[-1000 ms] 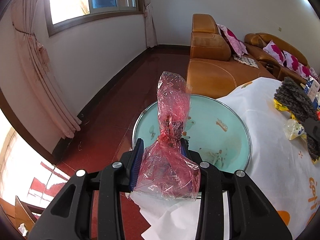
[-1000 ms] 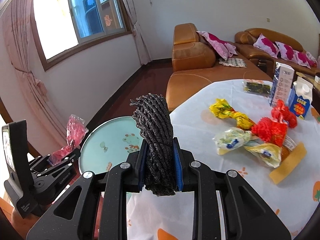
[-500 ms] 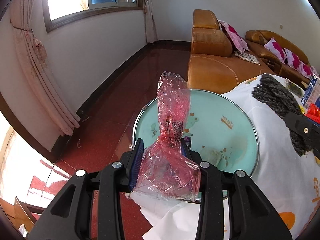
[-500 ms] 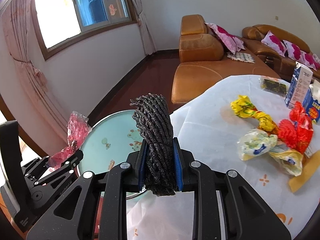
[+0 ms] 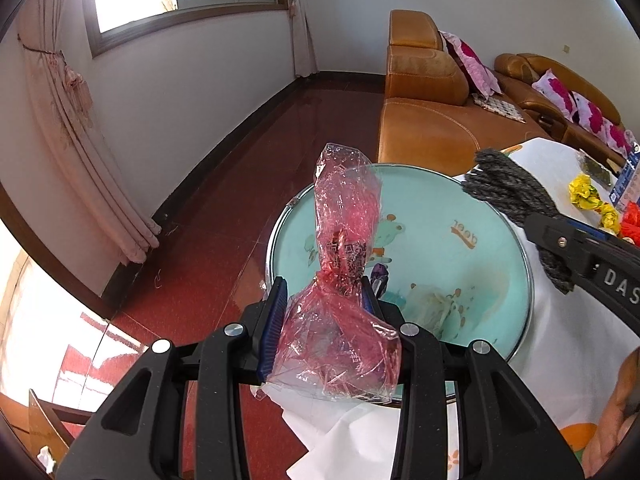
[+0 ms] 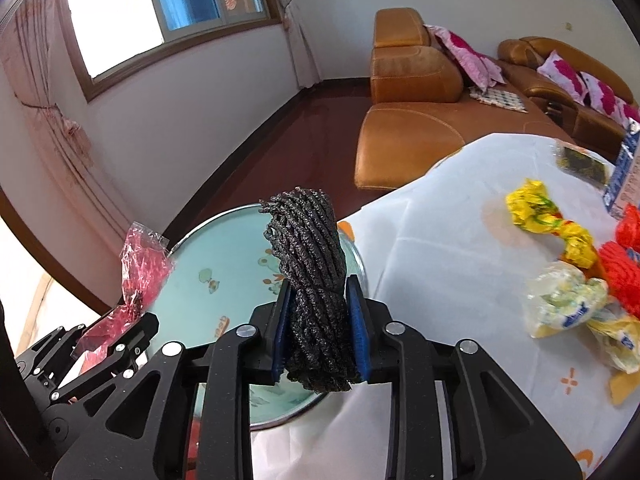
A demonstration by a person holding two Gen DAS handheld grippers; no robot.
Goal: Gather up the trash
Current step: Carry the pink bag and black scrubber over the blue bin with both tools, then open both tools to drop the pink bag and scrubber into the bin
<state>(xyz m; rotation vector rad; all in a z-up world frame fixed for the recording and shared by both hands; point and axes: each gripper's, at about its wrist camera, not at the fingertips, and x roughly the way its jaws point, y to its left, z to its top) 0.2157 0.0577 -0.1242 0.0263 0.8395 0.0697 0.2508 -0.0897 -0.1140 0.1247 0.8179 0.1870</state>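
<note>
tabletop (image 6: 460,240), white cloth, carries yellow wrapper (image 6: 544,216) | teal basin (image 5: 440,240), "dear" printed upside down, nearer both tools than a second ago | right tool (image 6: 320,320), "DAS" on body, jaws opening, black rope bundle (image 6: 312,264) still between pads | left tool (image 5: 324,312) pinches red cellophane wrapper (image 5: 344,248) with QR code, above basin, grip unchanged

- A crumpled red cellophane wrapper (image 5: 340,280), twisted at its waist and printed with a dark code patch, stands upright above the pale green basin (image 5: 460,248).
- A bundle of dark grey cord (image 6: 316,280) stands upright over the basin's rim.
- Yellow wrappers (image 6: 548,220), red netting (image 6: 624,264) and a pale bag (image 6: 568,300) lie on the white-clothed desk (image 6: 440,264).
</note>
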